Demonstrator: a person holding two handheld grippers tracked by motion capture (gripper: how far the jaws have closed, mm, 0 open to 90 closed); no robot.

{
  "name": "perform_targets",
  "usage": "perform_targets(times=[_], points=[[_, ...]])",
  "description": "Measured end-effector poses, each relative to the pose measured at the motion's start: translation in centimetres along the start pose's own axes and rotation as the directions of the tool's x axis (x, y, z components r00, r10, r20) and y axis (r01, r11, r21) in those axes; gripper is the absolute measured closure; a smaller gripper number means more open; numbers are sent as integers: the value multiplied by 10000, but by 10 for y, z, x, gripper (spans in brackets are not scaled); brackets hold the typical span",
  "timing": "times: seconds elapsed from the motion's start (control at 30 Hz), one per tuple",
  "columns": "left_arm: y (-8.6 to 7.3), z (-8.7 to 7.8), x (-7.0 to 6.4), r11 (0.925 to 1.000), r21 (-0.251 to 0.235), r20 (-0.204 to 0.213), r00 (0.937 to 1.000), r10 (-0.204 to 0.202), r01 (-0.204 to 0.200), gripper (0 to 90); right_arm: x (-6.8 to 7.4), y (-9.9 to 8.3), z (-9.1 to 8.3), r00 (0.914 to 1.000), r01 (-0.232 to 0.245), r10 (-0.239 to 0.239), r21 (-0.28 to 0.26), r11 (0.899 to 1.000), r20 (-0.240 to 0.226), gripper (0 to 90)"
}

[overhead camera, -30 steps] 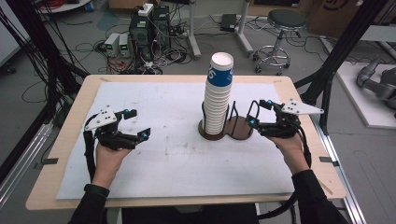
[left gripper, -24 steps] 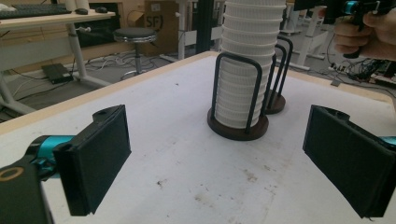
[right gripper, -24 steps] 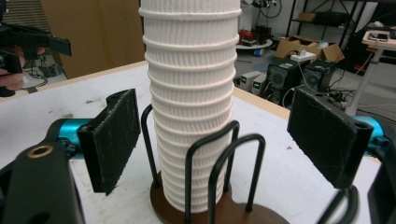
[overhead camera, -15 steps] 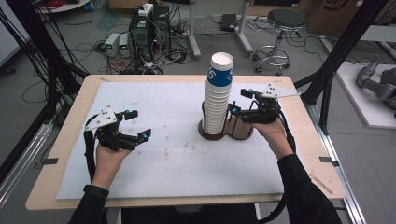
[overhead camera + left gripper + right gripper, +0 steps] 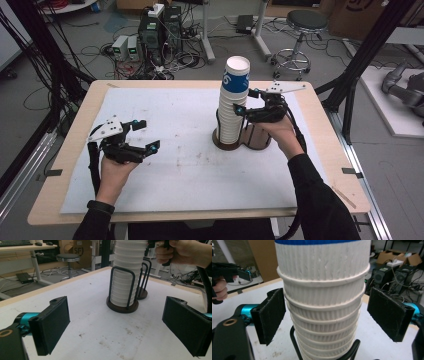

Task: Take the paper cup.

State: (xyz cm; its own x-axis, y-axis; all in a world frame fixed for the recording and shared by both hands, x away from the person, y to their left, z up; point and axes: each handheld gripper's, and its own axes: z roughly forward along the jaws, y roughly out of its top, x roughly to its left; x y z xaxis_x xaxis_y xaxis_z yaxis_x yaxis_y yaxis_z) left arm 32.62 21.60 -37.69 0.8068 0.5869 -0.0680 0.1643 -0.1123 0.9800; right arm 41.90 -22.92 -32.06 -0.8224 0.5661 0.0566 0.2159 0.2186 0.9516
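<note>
**Right gripper closing in on the paper cup stack**

The stack of ribbed white paper cups [image 5: 233,107], topped by a blue-banded cup [image 5: 235,75], is standing upright in a dark wire cup holder [image 5: 242,141] near the middle of the white table mat [image 5: 175,175]. These cups are likely light, thin-walled and easy to crush, and the nested ones may cling together, so a gentle squeeze across the ribbed wall just under a rolled rim looks the best hold.

The right gripper [image 5: 325,315] is reaching level at the upper stack, its 2 jaws spread wide on either side of the cups, the left pad close to the wall but no pad pressing, holding nothing. The right hand [image 5: 277,131] is gripping the handle behind the holder.

The left gripper [image 5: 142,135] is hovering over the mat well apart from the stack, jaws wide and empty, pointing toward it.
</note>
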Motion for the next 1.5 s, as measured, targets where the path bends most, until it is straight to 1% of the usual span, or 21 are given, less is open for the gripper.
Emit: perform_targets(times=[0.07, 0.1, 0.17, 0.2, 0.33, 0.47, 0.57, 0.63, 0.73, 0.87, 0.93, 1.0, 1.03, 1.13, 1.17, 1.23, 1.33, 1.37, 1.43, 1.47, 1.5], points=[[0, 0, 0, 10000, 13, 19, 10000, 0, 0, 74, 0, 2, 4, 10000, -8, 8, 6, 10000, -88, 154], [0, 0, -1, 10000, 16, 25, 10000, 5, -5, 74, 0, 4, 8, 9999, -15, 18, 166, 9999, -161, 141], [0, 1, -1, 10000, 5, 66, 10000, 7, -7, 74, 0, 5, 9, 9999, -59, 62, 203, 9998, -162, 141], [0, 2, -2, 10000, 18, 55, 10000, 9, -9, 74, -1, 7, 11, 9998, 48, -45, 201, 9998, -179, 137], [2, 5, -3, 10000, -14, 156, 9999, -23, 24, 74, -2, 6, 12, 9997, -60, 65, 229, 9997, -219, 134], [6, 10, -5, 10000, -48, 278, 9996, 8, -6, 74, -1, 6, 13, 9999, 48, -44, 326, 9995, -105, 135], [12, 14, -8, 9998, -150, 476, 9988, -96, 103, 74, 0, 6, 13, 9999, 75, -72, 323, 9995, -83, 136], [19, 17, -10, 9999, -92, 598, 9982, -45, 51, 74, 0, 6, 13, 9999, 105, -103, 297, 9995, -77, 139], [29, 25, -13, 9998, -174, 720, 9974, -76, 89, 74, 0, 5, 12, 9999, 122, -121, 234, 9997, -43, 140], [46, 37, -16, 9999, -164, 877, 9961, 63, -49, 74, 1, 5, 12, 9999, 151, -150, 260, 9995, -29, 140], [54, 43, -17, 9996, -245, 1029, 9946, 145, -121, 74, 1, 5, 11, 9999, 124, -124, 296, 9995, -16, 141], [63, 50, -17, 9994, -332, 1100, 9939, 85, -49, 74, 1, 5, 11, 9999, 134, -133, 296, 9995, -15, 141], [67, 53, -17, 9995, -296, 1179, 9930, 105, -71, 74, 1, 5, 11, 9999, 162, -162, 281, 9995, 2, 141], [80, 66, -17, 9995, -175, 1143, 9930, 290, -272, 74, 2, 5, 11, 9998, 200, -201, 316, 9993, 36, 142], [84, 69, -17, 9996, -166, 1204, 9924, 268, -250, 74, 2, 6, 11, 9998, 204, -205, 331, 9992, 46, 142], [93, 78, -16, 9993, -315, 1324, 9910, 220, -180, 74, 2, 6, 10, 9997, 228, -229, 324, 9992, 53, 143], [105, 89, -16, 9993, -366, 1379, 9903, 167, -118, 74, 3, 6, 10, 9996, 270, -274, 367, 9990, 93, 143], [110, 94, -16, 9994, -328, 1428, 9897, 125, -79, 74, 3, 6, 10, 9996, 270, -274, 367, 9990, 93, 143], [119, 102, -17, 9996, -265, 1524, 9882, 176, -137, 74, 4, 6, 10, 9996, 235, -241, 392, 9990, 139, 144], [124, 107, -18, 9995, -237, 1679, 9855, 258, -221, 74, 4, 6, 10, 9996, 222, -228, 397, 9990, 160, 144], [129, 111, -19, 9993, -297, 1839, 9826, 256, -205, 79, 4, 6, 10, 9995, 272, -278, 353, 9990, 169, 145]])
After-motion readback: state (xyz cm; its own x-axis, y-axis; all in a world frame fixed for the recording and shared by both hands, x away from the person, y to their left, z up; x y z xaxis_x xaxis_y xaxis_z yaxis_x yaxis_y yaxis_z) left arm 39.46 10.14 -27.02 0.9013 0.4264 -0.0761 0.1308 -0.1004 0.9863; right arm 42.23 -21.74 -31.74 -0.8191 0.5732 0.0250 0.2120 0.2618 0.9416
